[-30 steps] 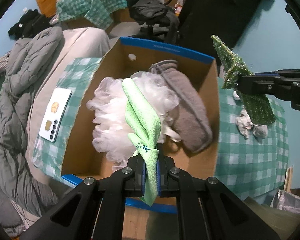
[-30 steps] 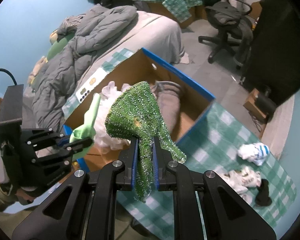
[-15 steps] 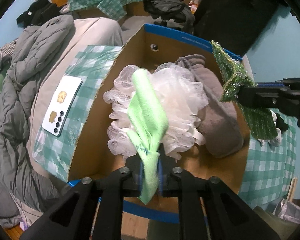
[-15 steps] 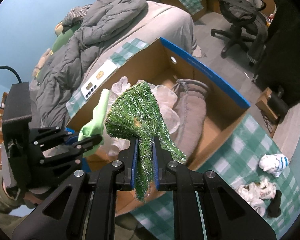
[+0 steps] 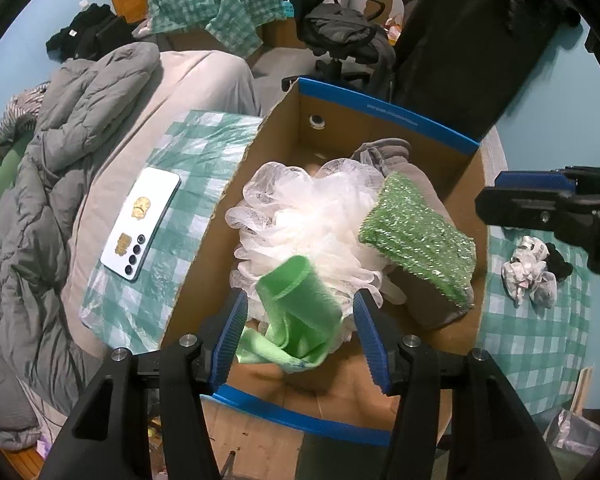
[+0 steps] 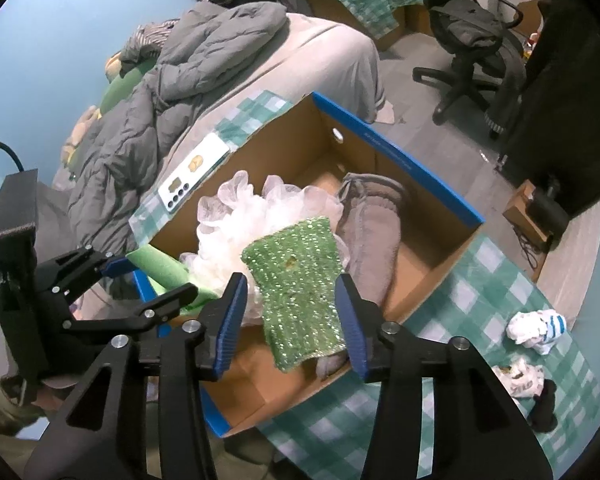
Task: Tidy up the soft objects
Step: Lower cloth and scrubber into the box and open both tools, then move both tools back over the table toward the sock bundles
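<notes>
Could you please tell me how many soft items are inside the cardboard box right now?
4: white mesh pouf centre, grey cloth beside it, sparkly green sponge cloth on both, light green cloth at the near edge. More may be hidden underneath.

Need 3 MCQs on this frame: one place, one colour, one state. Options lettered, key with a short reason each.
1. Where does the white phone lie?
A. inside the cardboard box
B. on the checked cloth beside the box
C. on the office chair

2. What colour is the rim of the cardboard box?
A. blue
B. red
C. yellow

3. How do the jaws of the left gripper stand around the light green cloth?
A. clamped shut on it
B. apart, cloth loose between them
C. shut with nothing near

Key: 1 B, it lies flat on the checked cloth left of the box; 2 A, blue strip along the top edges; 3 B, gaps show on both sides of the cloth.
</notes>
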Motion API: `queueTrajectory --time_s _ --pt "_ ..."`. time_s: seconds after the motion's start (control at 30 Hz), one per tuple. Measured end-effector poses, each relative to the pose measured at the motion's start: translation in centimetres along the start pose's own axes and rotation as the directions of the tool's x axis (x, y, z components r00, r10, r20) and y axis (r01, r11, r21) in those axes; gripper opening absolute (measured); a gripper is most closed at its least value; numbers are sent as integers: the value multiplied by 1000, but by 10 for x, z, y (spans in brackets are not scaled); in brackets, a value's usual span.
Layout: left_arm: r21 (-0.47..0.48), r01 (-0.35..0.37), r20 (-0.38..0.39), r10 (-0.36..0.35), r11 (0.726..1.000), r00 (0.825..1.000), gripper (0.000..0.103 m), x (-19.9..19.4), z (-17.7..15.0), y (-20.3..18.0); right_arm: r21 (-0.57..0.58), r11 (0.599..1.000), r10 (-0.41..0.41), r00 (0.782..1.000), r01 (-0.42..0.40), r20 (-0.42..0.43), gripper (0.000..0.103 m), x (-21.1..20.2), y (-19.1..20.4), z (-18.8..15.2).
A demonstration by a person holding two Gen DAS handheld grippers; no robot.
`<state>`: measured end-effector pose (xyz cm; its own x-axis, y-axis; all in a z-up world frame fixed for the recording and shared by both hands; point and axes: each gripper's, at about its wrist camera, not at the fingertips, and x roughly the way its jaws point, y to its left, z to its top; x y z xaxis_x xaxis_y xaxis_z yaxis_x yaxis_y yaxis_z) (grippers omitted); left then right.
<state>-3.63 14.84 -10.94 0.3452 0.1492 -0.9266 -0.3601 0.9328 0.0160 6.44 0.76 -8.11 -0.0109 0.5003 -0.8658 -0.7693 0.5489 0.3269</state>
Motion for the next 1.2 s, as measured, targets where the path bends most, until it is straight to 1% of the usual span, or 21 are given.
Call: queueTrajectory --time_s 0.03,0.2,0.23,0.37,0.93,1.03,1.1,1.2 --pt "4 1 1 -1 1000 1000 60 -2 0 -1 2 1000 -6 1000 6 3 48 -1 -1 0" --pt "19 7 12 -7 1000 1000 64 -11 -1 -10 11 1000 -28 1000 28 13 53 -11 -10 -5" --pt "21 7 12 -7 1000 1000 66 -13 0 -13 13 999 -31 999 31 14 53 -12 -12 -6" --pt "41 11 23 -12 999 1000 70 -21 0 -23 31 999 -39 999 38 22 53 -19 -23 -13" --pt "143 57 40 -64 988 997 71 -36 12 -84 138 986 -98 994 89 58 54 -61 -80 -52" --pt "164 68 42 -76 984 996 72 -38 13 -96 158 982 -112 992 101 58 54 -68 -91 -61" --pt "179 70 45 -79 981 996 75 -39 14 -104 176 978 -123 991 111 59 54 -74 -100 -68" --pt "203 77 48 -89 976 995 75 -39 17 -118 199 972 -135 989 121 59 54 -80 -113 -76"
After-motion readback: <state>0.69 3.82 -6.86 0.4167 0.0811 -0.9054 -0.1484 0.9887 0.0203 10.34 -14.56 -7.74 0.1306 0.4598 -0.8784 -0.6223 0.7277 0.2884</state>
